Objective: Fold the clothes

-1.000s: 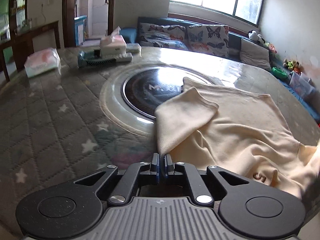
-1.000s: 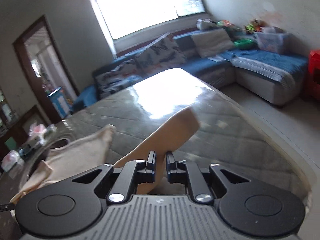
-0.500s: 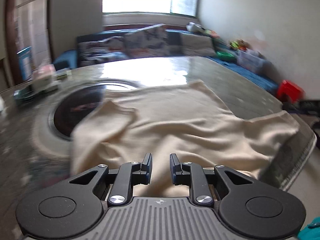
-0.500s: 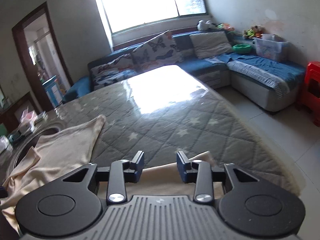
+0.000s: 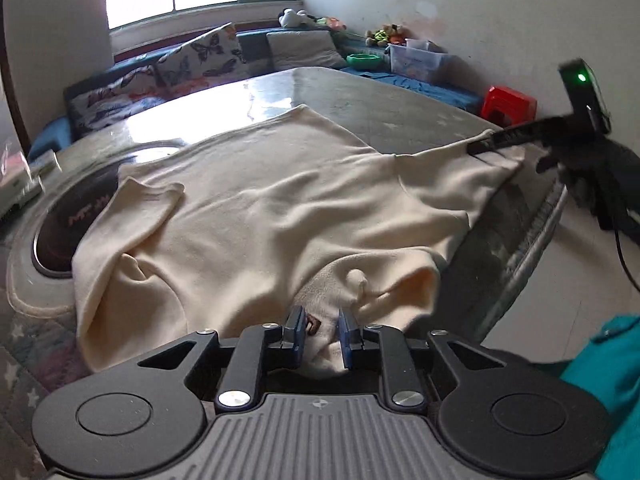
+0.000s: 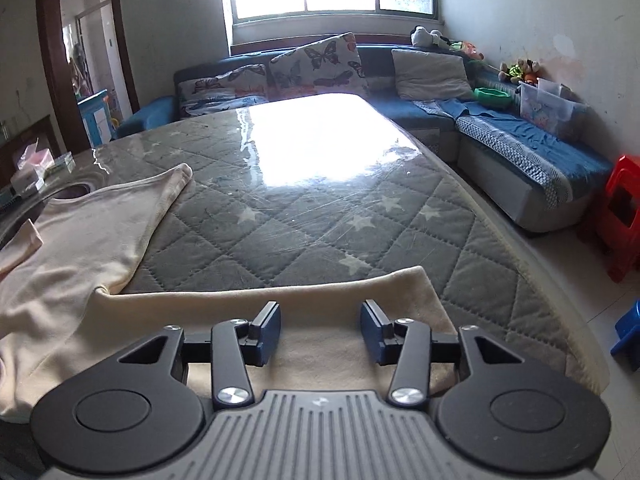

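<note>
Surface: a large table [image 6: 320,216] with a grey quilted, star-printed cover under a glossy clear sheet; window glare whitens its far end.
Inset: a round dark panel [image 5: 68,224] set in a pale ring toward the table's left part.
Garment: a cream shirt [image 5: 256,216] lies spread on the cover, rumpled, its left part overlapping the round panel and one sleeve reaching the table's right edge.
Far left corner: boxes and a plastic-wrapped pack [image 6: 34,168] rest there.
</note>
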`<state>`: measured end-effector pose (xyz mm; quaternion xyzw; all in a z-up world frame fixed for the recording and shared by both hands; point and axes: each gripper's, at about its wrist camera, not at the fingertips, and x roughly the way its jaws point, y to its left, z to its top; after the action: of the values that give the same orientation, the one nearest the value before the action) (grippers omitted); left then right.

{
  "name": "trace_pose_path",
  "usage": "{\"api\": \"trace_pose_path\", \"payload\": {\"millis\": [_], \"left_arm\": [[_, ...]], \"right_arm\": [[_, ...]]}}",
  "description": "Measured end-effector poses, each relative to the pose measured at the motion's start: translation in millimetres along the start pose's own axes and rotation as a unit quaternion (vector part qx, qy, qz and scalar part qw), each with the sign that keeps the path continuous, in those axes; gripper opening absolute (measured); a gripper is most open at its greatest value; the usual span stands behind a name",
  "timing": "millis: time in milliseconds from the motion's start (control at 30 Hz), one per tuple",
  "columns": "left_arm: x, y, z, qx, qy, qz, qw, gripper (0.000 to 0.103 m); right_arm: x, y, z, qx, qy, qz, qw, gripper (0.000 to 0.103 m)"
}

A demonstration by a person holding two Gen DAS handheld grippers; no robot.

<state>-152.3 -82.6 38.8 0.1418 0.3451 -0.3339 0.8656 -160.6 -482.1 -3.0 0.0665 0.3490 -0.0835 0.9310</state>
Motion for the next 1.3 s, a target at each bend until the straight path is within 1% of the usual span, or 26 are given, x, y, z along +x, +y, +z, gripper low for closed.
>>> {"api": "trace_pose_path", "payload": {"millis": [67, 133, 167, 200, 333, 467, 533, 567, 600, 700, 800, 933, 1067, 1267, 1300], "left_arm": [[-5.8, -2.3, 4.0, 0.005, -0.019, -0.007, 0.9998, 0.021], [-5.3, -9.2, 9.0, 0.021, -0.035, -0.011, 0.9991, 0.029], [-3.9, -13.4, 10.8, 0.032, -0.041, -0.011, 0.9986, 0.036], [-1.6, -18.3, 12.3, 0.045, -0.044, -0.016, 0.9979, 0.041], [9.2, -37.2, 14.3, 0.092, -0.042, -0.042, 0.9939, 0.042], [18.6, -47.6, 13.2, 0.125, -0.039, -0.048, 0.9902, 0.039], [21.1, -48.8, 11.6, 0.128, -0.036, -0.056, 0.9896, 0.033], [22.5, -49.2, 11.0, 0.127, -0.034, -0.059, 0.9895, 0.026], [21.5, -48.8, 10.7, 0.125, -0.036, -0.061, 0.9896, 0.015], [15.8, -46.4, 9.8, 0.118, -0.042, -0.066, 0.9899, 0.007], [10.1, -43.9, 8.9, 0.111, -0.048, -0.072, 0.99, 0.006], [2.5, -40.7, 7.8, 0.102, -0.056, -0.079, 0.9901, 0.006], [-5.2, -37.5, 6.7, 0.093, -0.064, -0.086, 0.9899, 0.009], [-15.0, -7.9, 7.4, 0.05, -0.069, -0.044, 0.9954, 0.011], [-13.6, -0.7, 8.4, 0.034, -0.066, -0.034, 0.9967, 0.011]], "right_arm": [[2.3, -0.2, 3.4, -0.006, 0.002, -0.001, 1.0, 0.048], [1.1, 3.1, 7.3, -0.012, 0.001, 0.003, 1.0, 0.048], [-0.2, 4.9, 9.0, -0.015, -0.001, 0.007, 1.0, 0.048], [-1.7, 7.1, 10.7, -0.017, -0.003, 0.011, 1.0, 0.048], [-8.8, 13.1, 17.9, -0.024, -0.015, 0.025, 0.999, 0.048], [-13.7, 21.1, 26.2, -0.03, -0.024, 0.043, 0.998, 0.048], [-14.3, 26.1, 29.3, -0.034, -0.026, 0.053, 0.998, 0.048], [-14.0, 29.8, 30.1, -0.037, -0.026, 0.059, 0.997, 0.048], [-13.7, 33.5, 30.8, -0.039, -0.026, 0.065, 0.997, 0.048], [-12.8, 44.6, 33.2, -0.048, -0.025, 0.084, 0.995, 0.048], [-14.1, 56.8, 34.6, -0.062, -0.025, 0.101, 0.993, 0.048], [-20.1, 84.6, 36.6, -0.105, -0.024, 0.145, 0.984, 0.048], [-24.6, 112.6, 34.2, -0.147, -0.018, 0.191, 0.97, 0.048], [-26.7, 159.7, 14.3, -0.227, 0.0, 0.248, 0.942, 0.048], [-26.6, 165.8, 10.3, -0.238, 0.004, 0.254, 0.938, 0.048]]}}
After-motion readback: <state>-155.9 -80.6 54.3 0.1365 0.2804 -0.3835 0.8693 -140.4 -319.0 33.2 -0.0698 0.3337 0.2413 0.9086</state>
